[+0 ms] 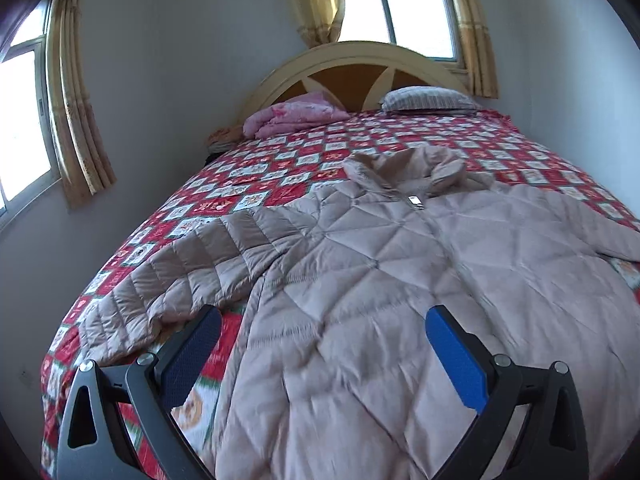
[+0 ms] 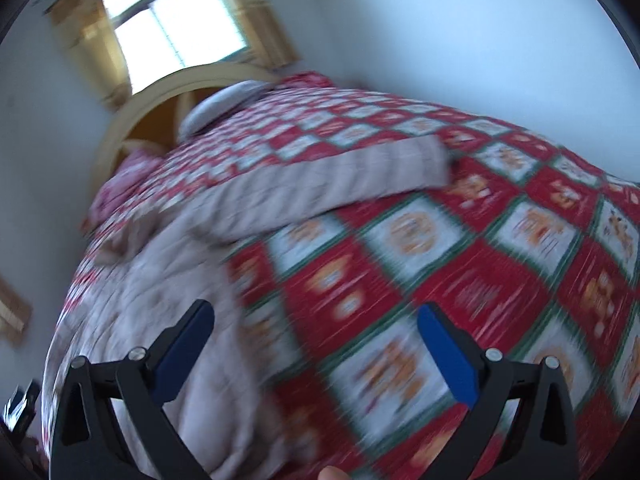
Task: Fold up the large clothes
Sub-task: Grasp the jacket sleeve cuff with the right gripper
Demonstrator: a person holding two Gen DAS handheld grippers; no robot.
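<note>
A quilted jacket (image 1: 360, 264) lies spread flat on the bed (image 1: 280, 156). The left claw (image 1: 323, 354), fingers spread, hovers over its hem. The right claw (image 2: 316, 354), also spread, hangs beside the jacket over bare bedspread.

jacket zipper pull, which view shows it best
The left wrist view: the quilted jacket lies spread flat and sharp, with the silver zipper pull plain just below the collar. The right wrist view is motion-blurred and catches only one sleeve and part of the body; no zipper shows there.

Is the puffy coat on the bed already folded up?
No: in the left wrist view the quilted coat lies flat and zipped on the bedspread, its sleeve stretched out sideways.
</note>
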